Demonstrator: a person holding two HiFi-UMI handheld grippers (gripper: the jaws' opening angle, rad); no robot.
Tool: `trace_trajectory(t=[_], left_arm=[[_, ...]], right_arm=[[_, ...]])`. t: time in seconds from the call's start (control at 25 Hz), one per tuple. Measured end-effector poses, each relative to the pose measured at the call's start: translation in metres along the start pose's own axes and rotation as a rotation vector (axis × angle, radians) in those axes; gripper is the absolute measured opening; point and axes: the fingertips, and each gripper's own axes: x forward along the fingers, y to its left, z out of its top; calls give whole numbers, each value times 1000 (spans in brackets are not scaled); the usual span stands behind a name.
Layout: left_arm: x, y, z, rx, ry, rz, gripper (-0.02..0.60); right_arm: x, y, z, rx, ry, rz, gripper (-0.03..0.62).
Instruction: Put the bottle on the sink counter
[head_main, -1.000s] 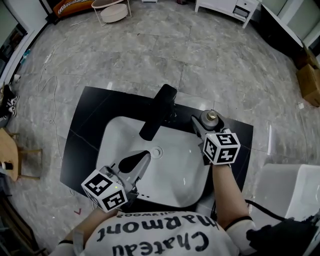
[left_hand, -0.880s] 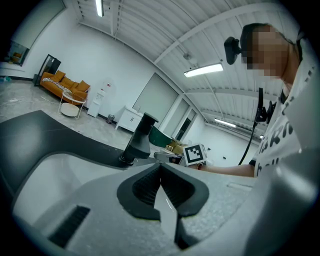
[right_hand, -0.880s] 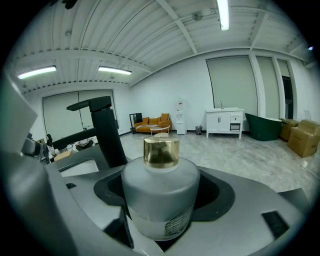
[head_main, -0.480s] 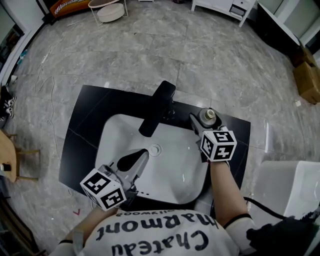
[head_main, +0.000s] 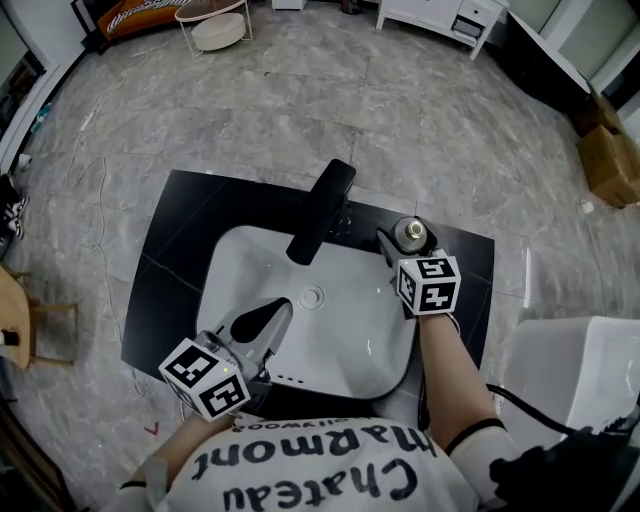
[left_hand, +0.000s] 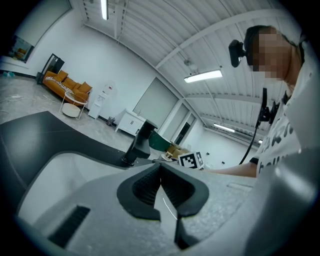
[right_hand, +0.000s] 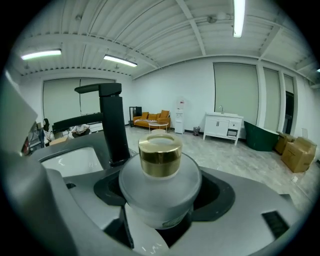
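The right tongs (head_main: 402, 243) were clamped on a frosted bottle (head_main: 412, 233), their jaws pressed against either side of its rounded body (right_hand: 159, 189) below a gold cap (right_hand: 160, 154). In the head view the bottle stood upright at about 2 o'clock from the drain (head_main: 313, 296), over the black tabletop (head_main: 176, 248) just past the rim of the white basin (head_main: 238, 268). Whether its base touched the tabletop could not be told. The black faucet (head_main: 322, 211) rose at roughly 12 o'clock from the drain, and the bottle was just beside it on the 3 o'clock side, apart from it. The left tongs (head_main: 272, 322) hung over the basin's near part, at about 7 o'clock from the drain, pointing towards 1 o'clock. Their jaws were pressed together with nothing between them (left_hand: 161, 184). The two tongs were well apart, at opposite sides of the basin.
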Motion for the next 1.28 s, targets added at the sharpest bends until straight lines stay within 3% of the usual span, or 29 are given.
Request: trace_trajectory(t=[0.24,0.68,1.28], left_arm=[[-25,-3,4,19,-25,6,15],[-80,10,18,22,-107,111,15],[-116,2,13,34,-138,178,15]], right_arm=[[2,1,-3,-9,12,0,339],[4,1,-8,-42,36,-30,339],[6,0,-12,-50,77,-55,342]])
